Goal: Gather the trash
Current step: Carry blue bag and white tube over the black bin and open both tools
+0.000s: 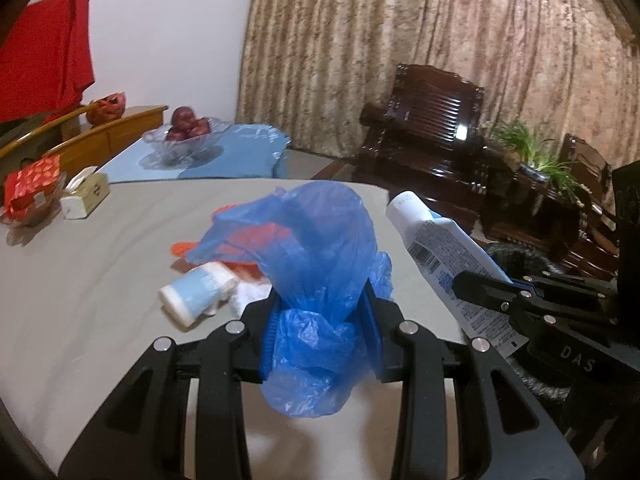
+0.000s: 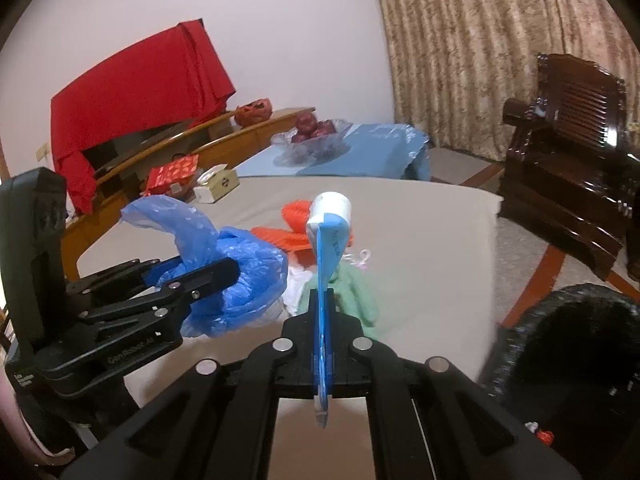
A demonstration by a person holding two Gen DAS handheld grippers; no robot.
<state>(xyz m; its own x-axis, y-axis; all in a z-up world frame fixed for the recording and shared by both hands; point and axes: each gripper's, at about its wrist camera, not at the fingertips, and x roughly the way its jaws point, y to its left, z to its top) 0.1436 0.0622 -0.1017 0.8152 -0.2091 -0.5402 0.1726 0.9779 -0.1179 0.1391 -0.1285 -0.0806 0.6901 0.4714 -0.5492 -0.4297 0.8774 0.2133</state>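
Observation:
My left gripper [image 1: 320, 312] is shut on a crumpled blue plastic bag [image 1: 320, 256] and holds it above the grey table [image 1: 100, 280]; the bag also shows in the right wrist view [image 2: 240, 280]. My right gripper [image 2: 325, 300] is shut on a flattened white and blue tube [image 2: 330, 232], cap pointing away; the tube shows at the right of the left wrist view [image 1: 448, 256]. On the table lie a white and blue bottle [image 1: 196, 292], orange wrappers [image 2: 296, 224], a white tissue [image 1: 250, 296] and a green crumpled piece [image 2: 356, 296].
A black trash bin [image 2: 580, 360] stands by the table's right edge. A tissue box [image 1: 86, 196], a red packet [image 1: 34, 188] and a glass fruit bowl [image 1: 184, 140] sit at the far side. Dark wooden chairs [image 1: 432, 132] stand at right.

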